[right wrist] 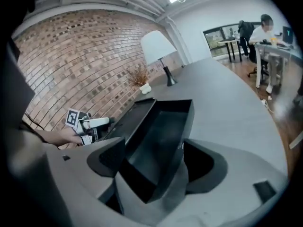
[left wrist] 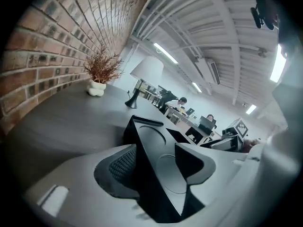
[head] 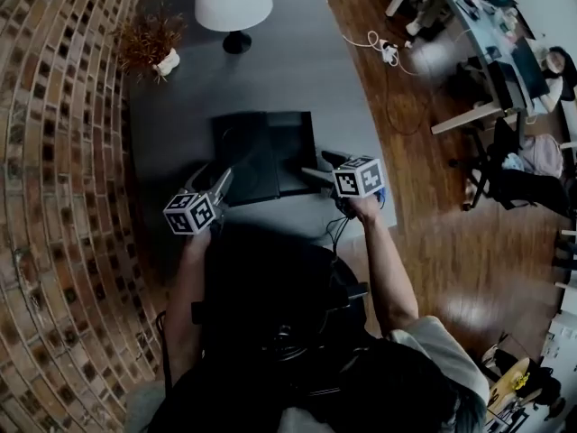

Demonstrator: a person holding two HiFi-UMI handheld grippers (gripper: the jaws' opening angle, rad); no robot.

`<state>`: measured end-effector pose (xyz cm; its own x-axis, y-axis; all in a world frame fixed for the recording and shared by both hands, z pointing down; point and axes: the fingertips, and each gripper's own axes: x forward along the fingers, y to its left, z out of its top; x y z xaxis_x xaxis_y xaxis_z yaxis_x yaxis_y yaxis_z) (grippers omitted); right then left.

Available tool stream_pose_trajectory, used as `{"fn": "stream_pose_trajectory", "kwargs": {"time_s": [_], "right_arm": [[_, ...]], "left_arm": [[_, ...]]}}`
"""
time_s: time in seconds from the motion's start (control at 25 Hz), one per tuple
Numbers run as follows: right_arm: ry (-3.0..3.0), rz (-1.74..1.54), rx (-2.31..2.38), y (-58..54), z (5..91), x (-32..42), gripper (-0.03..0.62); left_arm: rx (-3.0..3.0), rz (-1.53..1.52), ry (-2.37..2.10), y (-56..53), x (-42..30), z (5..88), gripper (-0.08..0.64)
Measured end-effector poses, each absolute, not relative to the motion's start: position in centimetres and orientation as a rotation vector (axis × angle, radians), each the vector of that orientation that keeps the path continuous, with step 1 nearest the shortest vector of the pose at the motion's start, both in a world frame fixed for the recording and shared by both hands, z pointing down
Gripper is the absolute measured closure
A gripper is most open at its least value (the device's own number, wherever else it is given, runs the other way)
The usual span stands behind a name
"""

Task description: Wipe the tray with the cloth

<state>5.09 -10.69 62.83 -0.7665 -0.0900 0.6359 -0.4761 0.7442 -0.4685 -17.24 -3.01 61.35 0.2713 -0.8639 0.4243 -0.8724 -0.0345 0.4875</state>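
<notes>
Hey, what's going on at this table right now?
A person holds a gripper in each hand at the near end of a black tray lying on the grey table. The right gripper stands wide open around the tray's near right corner. The left gripper has the other near corner between its jaws; whether it pinches is unclear. No cloth is visible.

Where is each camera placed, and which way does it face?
Head view: on the person's head, facing steeply down at the tray on the table; both forearms, left gripper and right gripper show.
Left gripper view: on the left gripper, facing along its jaws over the tray toward the lamp; own jaws show.
Right gripper view: on the right gripper, facing the tray and brick wall; own jaws and the left hand show.
Shared: all three see the tray and lamp.
</notes>
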Motion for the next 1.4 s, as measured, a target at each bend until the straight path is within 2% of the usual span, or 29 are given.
{"fn": "stream_pose_trajectory", "kwargs": {"time_s": [0.52,0.68,0.72,0.84,1.2,1.4], "right_arm": [[-2.349,0.91,0.429,-11.1,63.9,6.7,0.21],[-2.302,0.967,0.322,-9.3,66.4,3.8,0.21],[-2.302,0.979,0.312,-9.1,66.5,3.2,0.189],[-2.316,0.996,0.211,-8.2,65.2,1.4,0.213],[-2.286,0.95,0.0,-3.9,65.1,-6.1,0.21],[-2.29,1.181,0.094,-3.7,64.1,-5.9,0.209]], "left_arm": [[1.904,0.102,-1.504,-2.3,-15.5,63.6,0.301],[1.879,0.066,-1.496,-2.6,-15.5,63.9,0.301],[1.877,0.053,-1.489,-2.6,-15.4,63.8,0.301],[1.878,0.009,-1.46,-2.7,-15.1,63.6,0.301],[1.842,-0.092,-1.424,-2.8,-15.2,63.3,0.301],[1.836,-0.083,-1.363,-4.4,-15.2,63.4,0.288]]}}
